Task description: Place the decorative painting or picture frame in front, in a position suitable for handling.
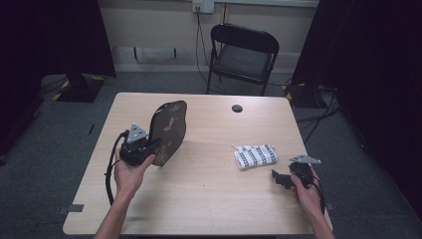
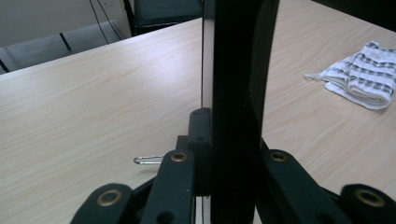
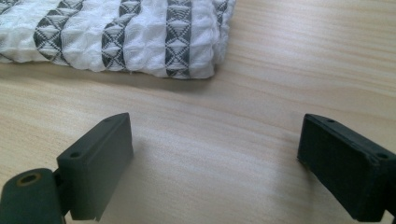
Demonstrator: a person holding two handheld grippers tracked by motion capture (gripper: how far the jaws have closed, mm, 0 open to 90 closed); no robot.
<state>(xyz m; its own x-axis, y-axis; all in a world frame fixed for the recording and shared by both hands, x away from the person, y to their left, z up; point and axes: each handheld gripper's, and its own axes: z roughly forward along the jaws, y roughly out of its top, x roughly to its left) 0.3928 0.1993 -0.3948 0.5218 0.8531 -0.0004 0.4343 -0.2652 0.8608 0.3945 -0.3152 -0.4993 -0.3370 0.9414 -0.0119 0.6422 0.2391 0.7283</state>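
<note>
Dark flat board (image 1: 168,130), rounded at the top and printed with a faint pattern, held on edge above the left half of the wooden table (image 1: 209,199), tilted slightly and gripped at its lower corner. Clamped there by the left gripper (image 1: 149,147), both black jaws pressed against the board's 2 faces; seen edge-on in the left gripper view as a tall black slab (image 2: 236,93) rising between the jaws. Small metal clip (image 2: 147,160) lying on the tabletop just beside the board's lower edge, on its left in that view. Folded white cloth with dark woven stripes (image 1: 256,156) resting flat on the table well to the right of the board, nearer the right edge. Right gripper (image 1: 283,179) set low over the table just beyond the cloth, on the side away from the board, jaws spread wide with nothing between them, bare wood showing in the gap and the cloth's edge (image 3: 116,37) just ahead. Round dark hole (image 1: 237,108) in the tabletop behind the board and to its right. Black folding chair (image 1: 242,57) standing past the far edge of the table, behind the board.
</note>
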